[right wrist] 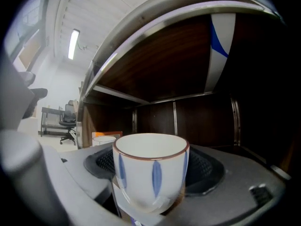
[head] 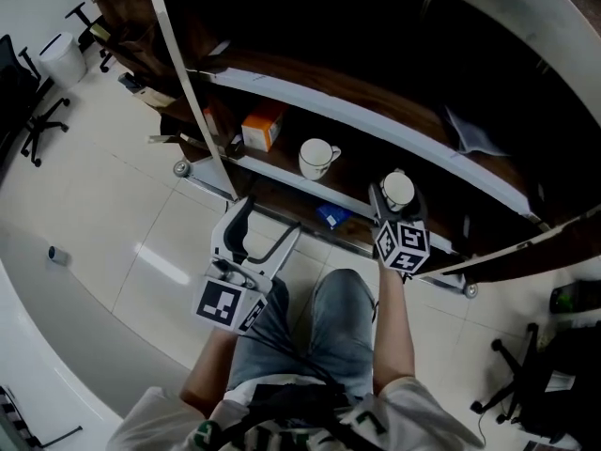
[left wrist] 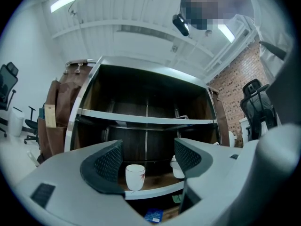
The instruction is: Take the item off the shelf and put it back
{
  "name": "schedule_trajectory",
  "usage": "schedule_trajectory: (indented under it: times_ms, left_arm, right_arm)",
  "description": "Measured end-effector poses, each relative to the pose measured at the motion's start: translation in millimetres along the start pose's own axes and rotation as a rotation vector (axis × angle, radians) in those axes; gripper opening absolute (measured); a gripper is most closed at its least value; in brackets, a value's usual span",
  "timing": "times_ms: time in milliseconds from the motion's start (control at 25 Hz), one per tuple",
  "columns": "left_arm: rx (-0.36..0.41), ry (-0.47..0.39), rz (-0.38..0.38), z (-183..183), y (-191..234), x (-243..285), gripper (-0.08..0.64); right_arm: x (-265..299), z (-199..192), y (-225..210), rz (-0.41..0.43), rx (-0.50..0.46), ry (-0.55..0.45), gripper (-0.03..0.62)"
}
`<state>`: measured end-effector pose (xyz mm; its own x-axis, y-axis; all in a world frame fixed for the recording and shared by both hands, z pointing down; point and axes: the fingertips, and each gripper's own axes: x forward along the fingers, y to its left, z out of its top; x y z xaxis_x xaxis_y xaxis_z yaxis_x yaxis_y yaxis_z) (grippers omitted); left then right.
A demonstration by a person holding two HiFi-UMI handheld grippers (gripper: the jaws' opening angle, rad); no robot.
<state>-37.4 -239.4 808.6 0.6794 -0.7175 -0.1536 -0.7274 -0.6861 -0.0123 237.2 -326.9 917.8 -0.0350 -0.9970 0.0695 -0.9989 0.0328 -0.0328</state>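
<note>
I am reading the right gripper point(right wrist: 151, 169) as closed on the striped cup point(right wrist: 151, 173): the cup is sitting between the two jaws, with a ribbed pad point(right wrist: 203, 166) lying against each side. In the head view this cup point(head: 398, 190) is standing upright at the front edge of the middle shelf point(head: 282, 175), with the right gripper point(head: 398, 197) reaching in from below. The cup's base is running out of the right gripper view, so I cannot tell whether it is resting on the board.

The left gripper point(left wrist: 148, 159) is hanging clear of the shelf with its jaws wide apart and nothing between them. A handled cup point(left wrist: 135, 176) is showing through the gap, well beyond the pads. The upper shelf bays are showing too dark to read
</note>
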Motion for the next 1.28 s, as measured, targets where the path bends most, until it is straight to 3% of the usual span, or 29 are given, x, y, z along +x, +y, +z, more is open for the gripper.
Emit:
schedule_trajectory:
  times_ms: [240,440,760,960,1120,1280]
  left_arm:
    - [-0.012,0.034,-0.020,58,-14,7,0.336]
    - [-0.004,0.055,-0.013,126,-22,14,0.336]
    - [-0.061,0.140,-0.023,285,-64,19,0.336]
    - [-0.067,0.146,-0.002,379,-71,12,0.335]
    - [-0.065,0.154,-0.005,435,-78,9,0.335]
    - [-0.055,0.145,-0.018,472,-78,2,0.336]
  right_arm:
    - [-46,62,26,0.066,0.001,-0.008,0.410]
    - [-100,130,41,0.097,0.033,0.006,0.410]
    - [-199,285,42,0.076,0.039,0.031,0.410]
    - [-240,386,44,0.077,0.046,0.031,0.410]
    - [-265,459,45,0.057,0.051,-0.005,0.410]
    - [-281,507,60,0.056,0.062,-0.043,0.410]
